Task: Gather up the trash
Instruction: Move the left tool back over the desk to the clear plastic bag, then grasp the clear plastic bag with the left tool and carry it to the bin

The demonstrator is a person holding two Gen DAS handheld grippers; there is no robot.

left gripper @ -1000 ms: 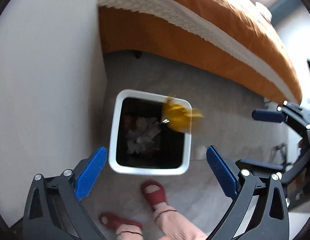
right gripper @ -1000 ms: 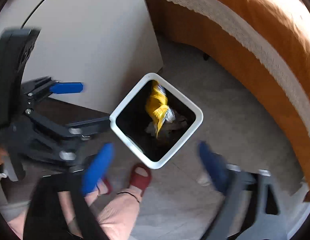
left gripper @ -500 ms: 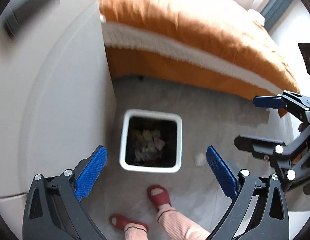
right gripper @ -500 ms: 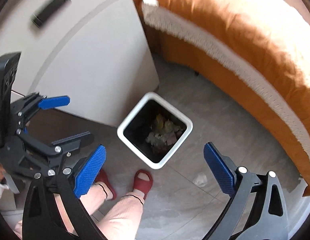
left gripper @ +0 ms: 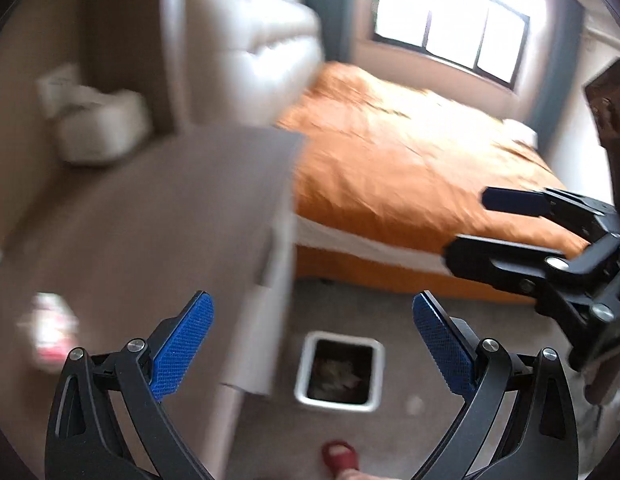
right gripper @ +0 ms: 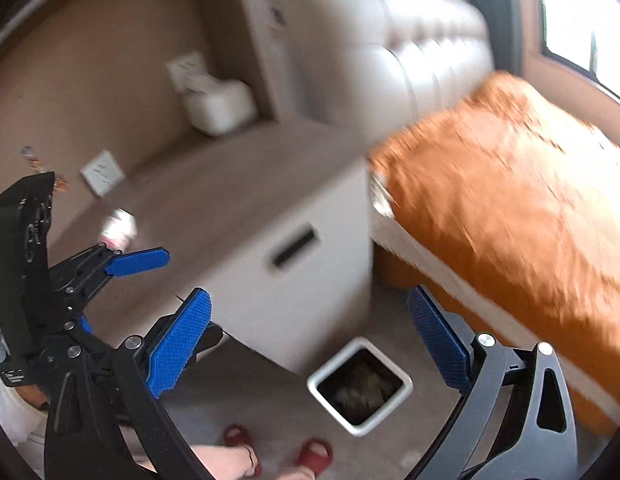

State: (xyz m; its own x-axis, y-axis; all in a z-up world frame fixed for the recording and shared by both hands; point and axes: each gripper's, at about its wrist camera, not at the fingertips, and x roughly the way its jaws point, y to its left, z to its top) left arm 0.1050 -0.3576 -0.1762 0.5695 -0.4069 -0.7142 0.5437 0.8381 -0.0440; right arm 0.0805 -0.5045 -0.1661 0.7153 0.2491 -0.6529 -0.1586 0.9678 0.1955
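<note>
A white square trash bin (left gripper: 339, 372) with crumpled trash inside stands on the grey floor beside the nightstand; it also shows in the right wrist view (right gripper: 360, 385). My left gripper (left gripper: 312, 346) is open and empty, high above the bin. My right gripper (right gripper: 310, 340) is open and empty, also well above the bin. A blurred pink and white wrapper (left gripper: 52, 330) lies on the nightstand top at the left; in the right wrist view it (right gripper: 119, 227) lies behind the left gripper. A small white scrap (left gripper: 415, 402) lies on the floor right of the bin.
The nightstand (right gripper: 246, 208) with a drawer handle stands left of the bin. A bed with an orange cover (left gripper: 410, 168) fills the right. A white box (right gripper: 220, 106) sits in the wall niche. The person's red slippers (right gripper: 314, 454) are below the bin.
Both grippers have risen and tilted up, so the bin looks smaller and the nightstand top, headboard and window have come into view. The yellow wrapper fell into the bin earlier.
</note>
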